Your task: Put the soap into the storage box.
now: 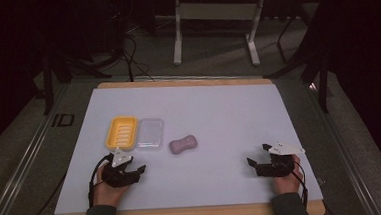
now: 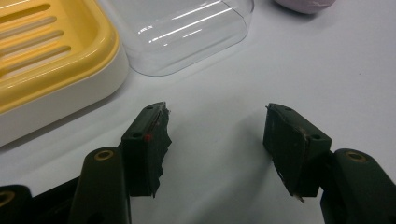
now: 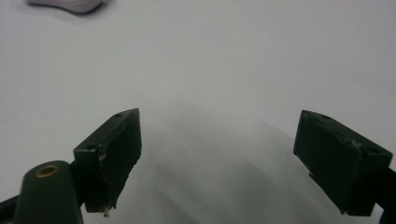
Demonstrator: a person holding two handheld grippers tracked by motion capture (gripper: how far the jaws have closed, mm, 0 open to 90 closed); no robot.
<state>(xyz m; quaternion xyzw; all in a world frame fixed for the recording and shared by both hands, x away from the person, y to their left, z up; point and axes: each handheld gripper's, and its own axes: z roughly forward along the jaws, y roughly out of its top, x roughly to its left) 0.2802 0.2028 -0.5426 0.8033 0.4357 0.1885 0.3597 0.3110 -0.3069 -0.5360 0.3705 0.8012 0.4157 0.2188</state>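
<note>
Left gripper (image 2: 217, 140) jaws apart, empty, near yellow soap dish (image 2: 51, 56), right gripper (image 3: 217, 158) wide open, empty.

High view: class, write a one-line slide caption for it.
Two open grippers, left gripper and right gripper, rest near a yellow soap dish, clear lid and pink soap.

A yellow slatted plastic soap dish (image 1: 122, 131) is laid flat on the table, toward its left edge. A clear plastic lid (image 1: 149, 133) is set touching its right side. A mauve, waisted soap bar (image 1: 183, 144) is placed just beside the lid.
</note>
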